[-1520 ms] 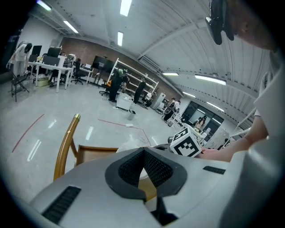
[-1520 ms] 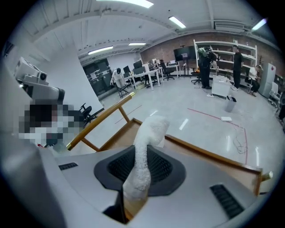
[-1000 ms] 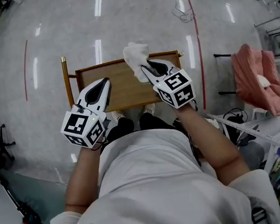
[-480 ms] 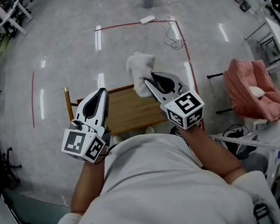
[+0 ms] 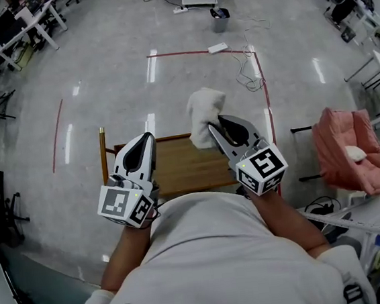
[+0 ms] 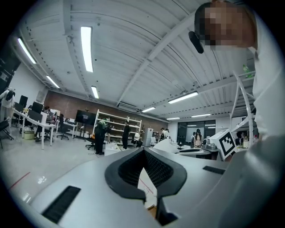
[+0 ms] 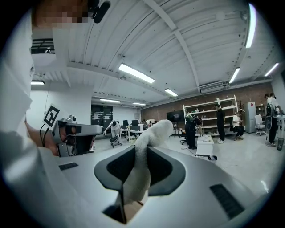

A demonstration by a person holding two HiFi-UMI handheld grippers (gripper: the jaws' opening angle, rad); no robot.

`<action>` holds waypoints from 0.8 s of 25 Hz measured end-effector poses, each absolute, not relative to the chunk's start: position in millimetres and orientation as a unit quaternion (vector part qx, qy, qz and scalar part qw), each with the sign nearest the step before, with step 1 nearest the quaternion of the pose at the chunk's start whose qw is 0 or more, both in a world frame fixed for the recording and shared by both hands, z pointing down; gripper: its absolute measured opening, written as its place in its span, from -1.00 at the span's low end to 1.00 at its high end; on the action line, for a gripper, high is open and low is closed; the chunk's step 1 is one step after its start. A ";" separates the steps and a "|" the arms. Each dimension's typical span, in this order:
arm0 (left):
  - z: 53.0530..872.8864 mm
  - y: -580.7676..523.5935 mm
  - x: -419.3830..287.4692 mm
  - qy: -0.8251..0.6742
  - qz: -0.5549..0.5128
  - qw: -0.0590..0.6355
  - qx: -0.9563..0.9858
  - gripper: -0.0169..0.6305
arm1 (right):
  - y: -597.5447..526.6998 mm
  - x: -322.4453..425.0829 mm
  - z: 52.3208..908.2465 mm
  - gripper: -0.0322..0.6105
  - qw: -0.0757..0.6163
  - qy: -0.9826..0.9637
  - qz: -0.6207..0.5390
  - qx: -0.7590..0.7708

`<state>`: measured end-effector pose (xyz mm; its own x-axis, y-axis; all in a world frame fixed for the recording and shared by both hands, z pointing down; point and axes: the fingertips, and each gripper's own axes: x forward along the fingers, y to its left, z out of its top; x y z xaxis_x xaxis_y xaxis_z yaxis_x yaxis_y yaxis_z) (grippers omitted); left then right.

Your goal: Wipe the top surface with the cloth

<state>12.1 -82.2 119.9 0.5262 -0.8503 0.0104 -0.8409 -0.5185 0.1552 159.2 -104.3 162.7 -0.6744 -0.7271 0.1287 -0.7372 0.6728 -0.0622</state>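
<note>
A white cloth (image 5: pixel 204 113) hangs bunched from my right gripper (image 5: pixel 220 130), whose jaws are shut on it; in the right gripper view the cloth (image 7: pixel 144 164) stands up between the jaws. Below both grippers lies the small wooden table (image 5: pixel 177 163) with its brown top, partly hidden by the person's body. My left gripper (image 5: pixel 141 149) is held over the table's left part with its jaws shut on nothing. In the left gripper view the left gripper (image 6: pixel 147 196) points out across the room, raised well off the table.
A pink padded chair (image 5: pixel 348 151) stands to the right. Red tape lines (image 5: pixel 265 93) mark the grey floor around the table. A white power strip (image 5: pixel 217 48) with cables lies beyond. Desks and chairs (image 5: pixel 2 33) line the far left; people stand in the distance.
Both grippers have lifted away from the table top, the right one carrying the cloth up with it. The head view has tilted to take in more of the room.
</note>
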 end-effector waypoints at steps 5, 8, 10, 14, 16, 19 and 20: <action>121.8 -87.0 20.7 -0.488 -0.030 0.074 0.869 -0.93 | -108.6 163.8 157.8 -0.64 0.042 -0.918 0.051 0.392; 124.7 -87.7 26.5 -0.488 -0.029 0.075 0.869 -0.93 | -110.2 165.3 156.0 -0.64 0.042 -0.920 0.048 0.386; 127.3 -88.4 26.8 -0.488 -0.028 0.078 0.869 -0.93 | -111.3 164.1 154.7 -0.64 0.042 -0.921 0.046 0.383; 126.2 -91.7 19.7 -0.495 -0.028 0.080 0.865 -0.93 | -113.7 158.4 149.6 -0.64 0.039 -0.924 0.046 0.377; 127.1 -92.0 18.2 -0.496 -0.027 0.082 0.864 -0.93 | -113.3 156.8 148.7 -0.64 0.038 -0.925 0.047 0.374; 131.1 -91.6 19.8 -0.494 -0.025 0.088 0.865 -0.93 | -113.1 157.3 149.3 -0.64 0.039 -0.926 0.050 0.373; 132.5 -91.3 20.7 -0.493 -0.024 0.090 0.865 -0.93 | -113.3 158.2 149.9 -0.64 0.039 -0.926 0.051 0.373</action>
